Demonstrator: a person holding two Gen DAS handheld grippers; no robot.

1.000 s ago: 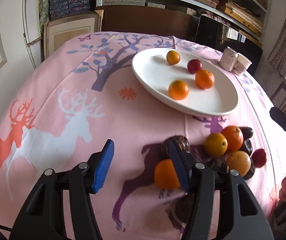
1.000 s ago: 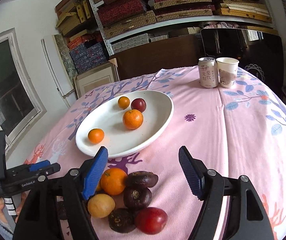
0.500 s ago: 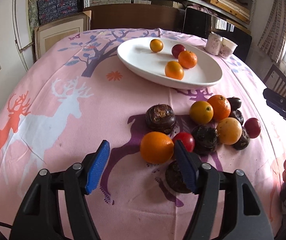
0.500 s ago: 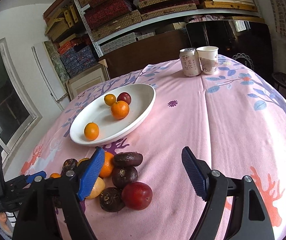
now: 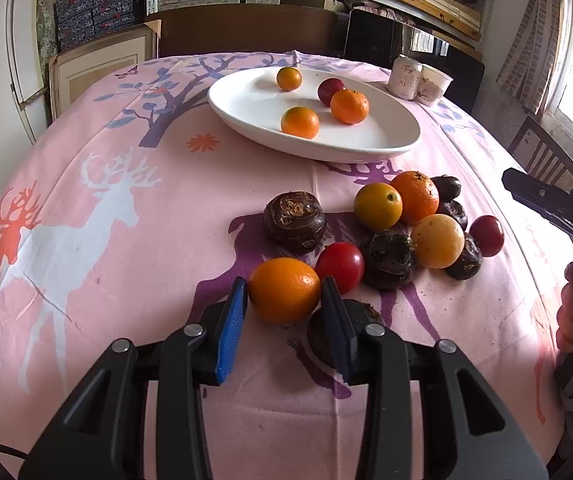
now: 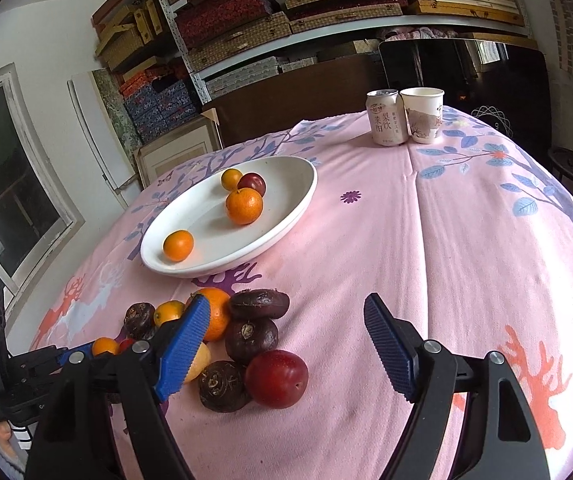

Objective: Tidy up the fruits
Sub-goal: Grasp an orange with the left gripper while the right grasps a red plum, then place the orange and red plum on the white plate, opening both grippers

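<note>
My left gripper (image 5: 282, 296) is shut on an orange (image 5: 284, 290) at the near edge of a pile of fruit on the pink tablecloth. The pile holds oranges, a yellow fruit (image 5: 437, 241), red plums (image 5: 341, 267) and dark brown fruits (image 5: 294, 221). A white oval plate (image 5: 398, 136) further back holds three oranges and a red plum (image 5: 329, 89). My right gripper (image 6: 286, 324) is open and empty, above the cloth just right of the pile; a red plum (image 6: 276, 378) lies between its fingers. The left gripper also shows in the right wrist view (image 6: 98, 348).
A drink can (image 6: 384, 118) and a paper cup (image 6: 422, 120) stand at the far side of the table. A wooden chair (image 5: 542, 160) stands off the right edge. Shelves with boxes line the back wall.
My left gripper has pulled back toward the pile's near edge and closed on the orange. My right gripper has drawn back and swung right, still open.
</note>
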